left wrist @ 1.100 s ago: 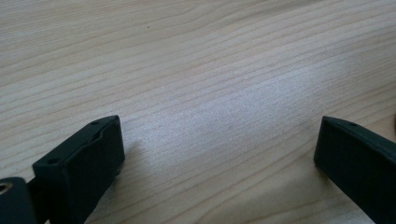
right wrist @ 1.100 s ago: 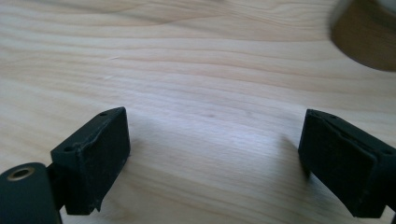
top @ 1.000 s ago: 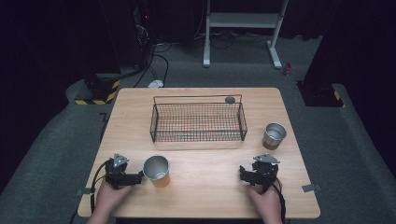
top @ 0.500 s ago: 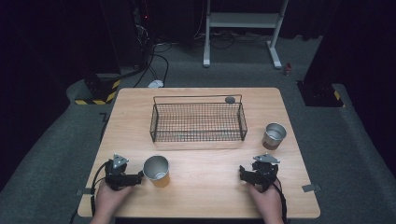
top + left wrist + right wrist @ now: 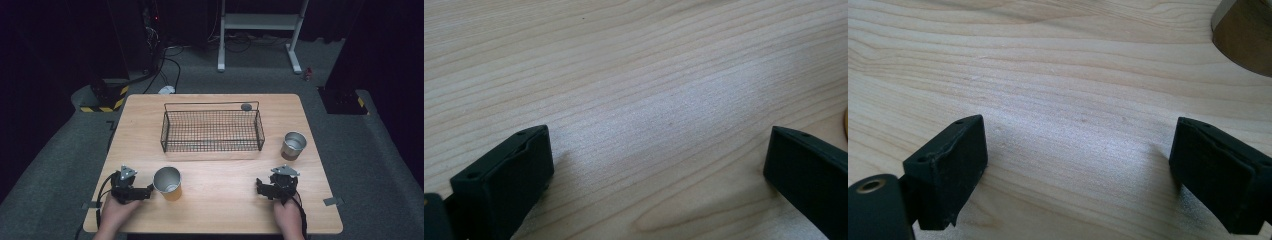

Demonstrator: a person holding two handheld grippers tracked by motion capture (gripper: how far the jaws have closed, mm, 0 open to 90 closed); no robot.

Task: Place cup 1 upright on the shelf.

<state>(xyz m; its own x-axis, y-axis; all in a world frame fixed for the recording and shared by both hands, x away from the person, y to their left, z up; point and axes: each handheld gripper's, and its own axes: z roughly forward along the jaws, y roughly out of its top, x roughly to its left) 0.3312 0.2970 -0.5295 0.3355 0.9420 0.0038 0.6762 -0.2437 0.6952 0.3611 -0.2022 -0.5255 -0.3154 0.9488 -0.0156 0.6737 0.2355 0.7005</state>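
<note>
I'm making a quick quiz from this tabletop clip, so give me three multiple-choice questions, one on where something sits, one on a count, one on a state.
1. Where is the wire basket?
A. middle of the table's far half
B. near left corner
C. on the floor

2. How many metal cups stand on the table?
A. one
B. two
C. four

3. How are the left gripper jaws?
A. clamped on a cup
C. shut on nothing
B. open over bare wood

Answers:
1 A, it sits centred beyond both grippers.
2 B, one cup by the left gripper, another cup right of the basket.
3 B, wood shows between the jaws.
</note>
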